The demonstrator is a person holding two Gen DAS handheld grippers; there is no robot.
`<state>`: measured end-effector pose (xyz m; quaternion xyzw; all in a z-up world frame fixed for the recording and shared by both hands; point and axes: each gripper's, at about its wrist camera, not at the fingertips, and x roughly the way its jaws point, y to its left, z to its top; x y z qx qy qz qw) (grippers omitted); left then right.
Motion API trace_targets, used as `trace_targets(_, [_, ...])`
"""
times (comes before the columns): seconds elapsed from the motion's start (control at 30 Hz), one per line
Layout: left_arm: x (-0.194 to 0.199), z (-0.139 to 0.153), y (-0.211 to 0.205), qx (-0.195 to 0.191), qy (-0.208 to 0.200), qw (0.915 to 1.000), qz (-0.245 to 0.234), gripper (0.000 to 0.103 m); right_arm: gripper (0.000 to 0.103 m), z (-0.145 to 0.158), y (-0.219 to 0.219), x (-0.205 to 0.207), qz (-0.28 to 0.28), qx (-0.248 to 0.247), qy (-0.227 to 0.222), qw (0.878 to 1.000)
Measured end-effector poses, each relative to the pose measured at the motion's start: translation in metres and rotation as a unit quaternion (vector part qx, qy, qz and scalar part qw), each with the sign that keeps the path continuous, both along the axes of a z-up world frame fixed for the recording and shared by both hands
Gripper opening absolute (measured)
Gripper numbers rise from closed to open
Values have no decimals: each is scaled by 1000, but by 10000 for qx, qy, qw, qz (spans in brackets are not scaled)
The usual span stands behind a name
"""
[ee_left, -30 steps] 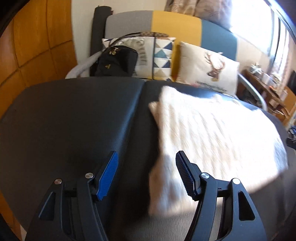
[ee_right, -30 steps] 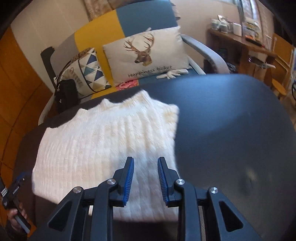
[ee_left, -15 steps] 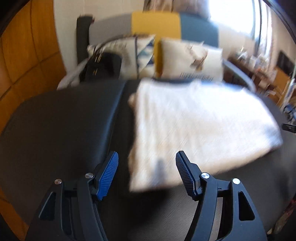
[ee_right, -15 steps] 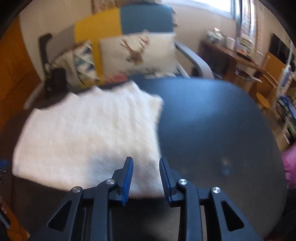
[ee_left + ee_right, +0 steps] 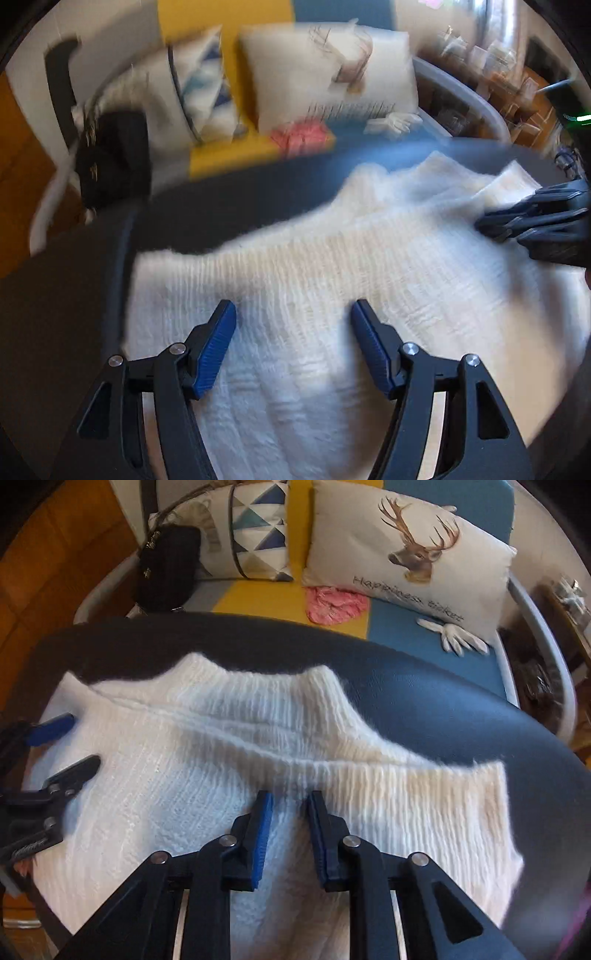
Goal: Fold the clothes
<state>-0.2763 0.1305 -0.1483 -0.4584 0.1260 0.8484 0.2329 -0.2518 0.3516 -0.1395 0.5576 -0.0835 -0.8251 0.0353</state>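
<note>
- Behind the dark table point(image 5: 461, 716) stands a colour-block sofa with a deer cushion point(image 5: 406, 550); the white knit sweater point(image 5: 229, 760) lies flat on the table.
- Left gripper point(image 5: 293, 317) hovers spread wide over the knit, holding nothing.
- Right gripper point(image 5: 290, 801) is narrowing, knit under the gap, pads not yet pinching.
- Risk: a shallow bite could catch only the top layer or slip off the fluffy yarn, dragging the sweater askew.

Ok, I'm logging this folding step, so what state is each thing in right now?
White knit sweater: lying on the dark table, partly folded, layers overlapping.
Left tongs: jaws wide apart over the sweater, nothing pinched.
Right tongs: jaws closing, narrow gap, sweater knit beneath; no grip visible.
Deer cushion: propped upright on the sofa.
Black bag: on the sofa seat.
</note>
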Motion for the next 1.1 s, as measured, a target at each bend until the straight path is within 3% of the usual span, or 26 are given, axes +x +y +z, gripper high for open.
trace_targets(0.07, [-5,11,-5,321,36,9994,-79,69,22,12,19,1,-74,-535,263,9982])
trace_targets(0.17, [-24,27,-5,838,4,9963,-181,69,28,28,45,-12,-178,-728,613,9953])
trace_targets(0.3, [-63,21,19,954,-298,9940,-434,69,28,11,63,-47,29,-1054,255,9941])
trace_targets(0.47, [-75,10,49,555,-335,9928,-1003,69,31,-6,48,-71,587,-614,-168,9962])
trace_targets(0.57, [-75,2,59,291,-353,9928,-1111,69,8,-2,34,-72,747,-47,-140,9971])
trace_targets(0.6, [-76,-2,63,171,-350,9929,-1127,68,5,0,27,-70,820,158,-98,9965])
trace_targets(0.67, [-72,-7,70,-69,-244,9924,-1206,60,4,5,11,-63,993,577,47,9934])
trace_targets(0.7, [-69,-7,72,-76,-220,9913,-1299,34,4,6,6,-60,1040,658,116,9923])
trace_targets(0.73, [-68,-5,74,-18,-251,9900,-1387,20,4,7,3,-57,1054,714,188,9917])
trace_targets(0.8, [-63,-1,77,-109,-74,9907,-1357,7,4,9,4,-53,974,736,338,9919])
trace_targets(1.0, [-51,10,58,435,310,9917,-1167,6,4,23,21,-25,589,511,929,9926])
trace_targets(1.1, [-44,4,65,146,575,9923,-1085,6,4,7,21,-28,484,649,913,9925])
